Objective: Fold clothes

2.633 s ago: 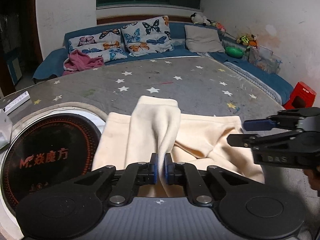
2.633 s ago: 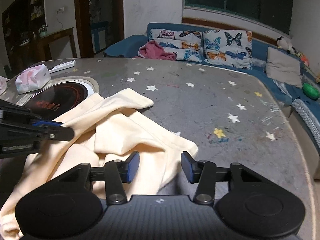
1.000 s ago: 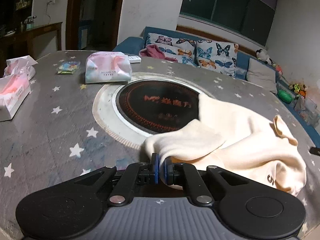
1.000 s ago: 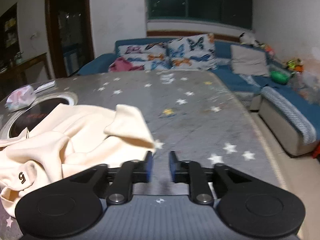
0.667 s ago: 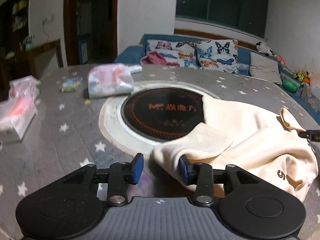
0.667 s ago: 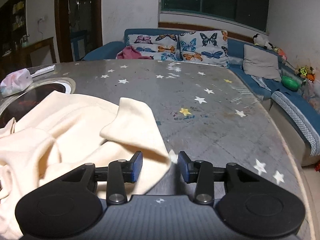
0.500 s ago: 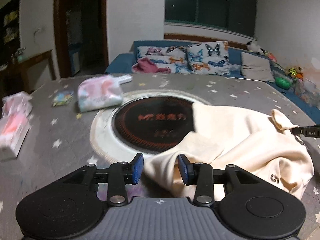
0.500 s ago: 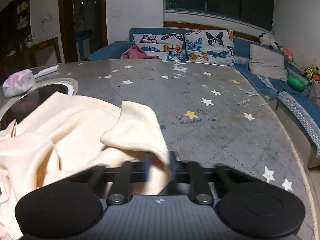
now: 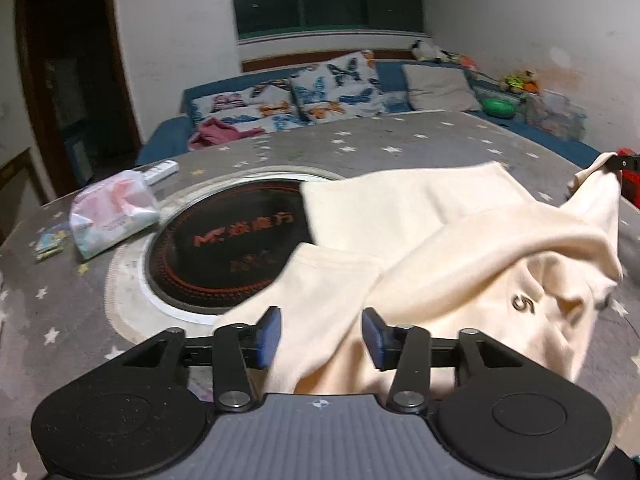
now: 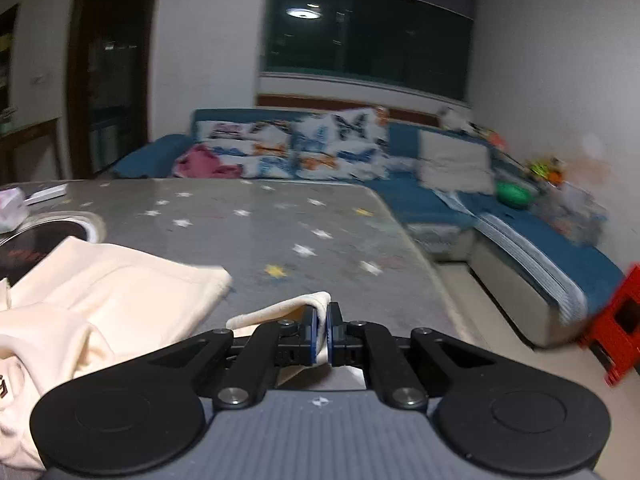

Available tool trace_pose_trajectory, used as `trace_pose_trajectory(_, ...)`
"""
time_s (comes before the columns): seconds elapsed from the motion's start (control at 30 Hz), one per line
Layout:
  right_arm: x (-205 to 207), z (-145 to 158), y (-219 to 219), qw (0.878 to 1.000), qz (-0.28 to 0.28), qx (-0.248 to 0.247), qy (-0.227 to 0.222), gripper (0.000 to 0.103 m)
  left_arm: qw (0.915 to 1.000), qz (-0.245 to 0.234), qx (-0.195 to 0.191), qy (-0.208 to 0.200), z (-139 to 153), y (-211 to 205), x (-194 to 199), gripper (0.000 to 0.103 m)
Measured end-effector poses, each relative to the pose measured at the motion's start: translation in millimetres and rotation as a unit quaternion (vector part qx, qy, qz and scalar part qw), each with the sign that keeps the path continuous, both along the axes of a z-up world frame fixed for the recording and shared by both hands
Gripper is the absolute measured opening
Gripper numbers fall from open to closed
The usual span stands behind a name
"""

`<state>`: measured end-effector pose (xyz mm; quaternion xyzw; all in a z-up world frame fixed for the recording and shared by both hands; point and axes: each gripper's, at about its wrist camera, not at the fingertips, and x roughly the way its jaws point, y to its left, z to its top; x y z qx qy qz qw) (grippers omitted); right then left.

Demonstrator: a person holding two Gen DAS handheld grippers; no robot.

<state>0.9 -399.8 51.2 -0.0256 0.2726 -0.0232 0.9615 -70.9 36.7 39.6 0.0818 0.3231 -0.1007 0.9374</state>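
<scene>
A cream garment (image 9: pixel 420 240) with a small dark mark on it lies crumpled on the grey star-patterned table (image 9: pixel 360 148). My left gripper (image 9: pixel 321 338) is open, its jaws on either side of a fold of the cloth near the front edge. My right gripper (image 10: pixel 322 334) is shut on a corner of the cream garment (image 10: pixel 104 284) and holds it lifted; it also shows at the far right of the left wrist view (image 9: pixel 624 162), pulling the cloth up.
A round black hob (image 9: pixel 224 240) is set in the table, partly under the cloth. A pink and white tissue pack (image 9: pixel 112 210) and a white remote (image 9: pixel 160 170) lie to its left. A blue sofa (image 10: pixel 400 184) with cushions and a red stool (image 10: pixel 620 320) stand beyond the table.
My left gripper has opened and let go of the cloth. My right gripper has shut on a corner of the garment and pulled it up and to the right.
</scene>
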Motion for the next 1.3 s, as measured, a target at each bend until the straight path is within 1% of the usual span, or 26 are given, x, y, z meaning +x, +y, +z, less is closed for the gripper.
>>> trace_pose_trajectory(0.07,-10,-10,-8,1.0,-0.012,0.01,0.019,0.004,0.9999,-0.005,0.009,0.003,-4,-3,2,0.049)
trace_pose_trajectory(0.17,-20,-29,-15,0.999,-0.024,0.009,0.046,0.005,0.9996,-0.001,0.027,0.012,-15,-6,7,0.048)
trace_pose_trajectory(0.23,-22,-36,-19,0.998,-0.028,0.02,0.056,0.005,0.9994,-0.001,0.034,0.008,-19,-5,7,0.033)
trace_pose_trajectory(0.3,-24,-43,-22,0.997,-0.03,0.025,0.064,0.005,0.9996,0.003,0.029,0.001,-19,-2,3,0.014)
trace_pose_trajectory(0.4,-23,-48,-27,0.997,-0.035,0.017,0.068,0.005,0.9994,0.033,0.005,-0.014,-11,13,-4,0.005)
trace_pose_trajectory(0.5,-24,-50,-29,0.997,-0.038,0.018,0.067,0.005,0.9967,0.072,-0.024,-0.029,-1,32,-11,0.004)
trace_pose_trajectory(0.57,-25,-50,-30,0.997,-0.043,0.016,0.066,0.005,0.991,0.112,-0.06,-0.04,9,52,-20,0.004)
trace_pose_trajectory(0.67,-29,-50,-34,0.996,-0.05,0.018,0.065,0.005,0.9753,0.179,-0.121,-0.047,19,86,-35,0.004)
trace_pose_trajectory(0.73,-31,-51,-36,0.996,-0.054,0.019,0.065,0.005,0.9647,0.217,-0.143,-0.044,18,107,-44,0.004)
trace_pose_trajectory(0.77,-31,-51,-37,0.996,-0.055,0.02,0.066,0.005,0.9603,0.232,-0.149,-0.041,16,116,-48,0.003)
trace_pose_trajectory(0.87,-32,-50,-39,0.996,-0.06,0.024,0.065,0.005,0.9519,0.261,-0.16,-0.021,7,134,-54,0.003)
trace_pose_trajectory(0.9,-32,-50,-40,0.996,-0.063,0.026,0.066,0.009,0.9498,0.267,-0.162,-0.012,3,138,-55,0.003)
trace_pose_trajectory(0.93,-32,-50,-41,0.995,-0.065,0.028,0.066,0.012,0.9485,0.274,-0.159,-0.004,0,140,-54,0.003)
trace_pose_trajectory(0.97,-32,-50,-40,0.995,-0.065,0.024,0.067,0.017,0.9469,0.283,-0.153,0.002,-3,141,-54,0.005)
trace_pose_trajectory(1.03,-33,-49,-37,0.996,-0.06,0.008,0.067,0.019,0.9431,0.303,-0.135,0.008,-8,145,-54,0.007)
trace_pose_trajectory(1.07,-33,-48,-34,0.996,-0.056,0.001,0.067,0.021,0.9417,0.307,-0.136,0.008,-8,148,-56,0.007)
trace_pose_trajectory(1.1,-33,-48,-31,0.997,-0.049,-0.011,0.065,0.027,0.941,0.308,-0.139,0.007,-8,150,-57,0.007)
trace_pose_trajectory(1.13,-34,-47,-27,0.997,-0.042,-0.024,0.063,0.03,0.9424,0.305,-0.138,0.005,-7,150,-58,0.008)
trace_pose_trajectory(1.17,-34,-45,-23,0.997,-0.035,-0.04,0.06,0.036,0.9453,0.299,-0.131,0.001,-5,148,-58,0.01)
trace_pose_trajectory(1.23,-34,-42,-14,0.996,-0.019,-0.073,0.052,0.037,0.9526,0.279,-0.12,-0.01,1,140,-58,0.015)
trace_pose_trajectory(1.3,-33,-40,-5,0.995,-0.003,-0.091,0.047,0.039,0.9615,0.248,-0.116,-0.019,8,126,-58,0.023)
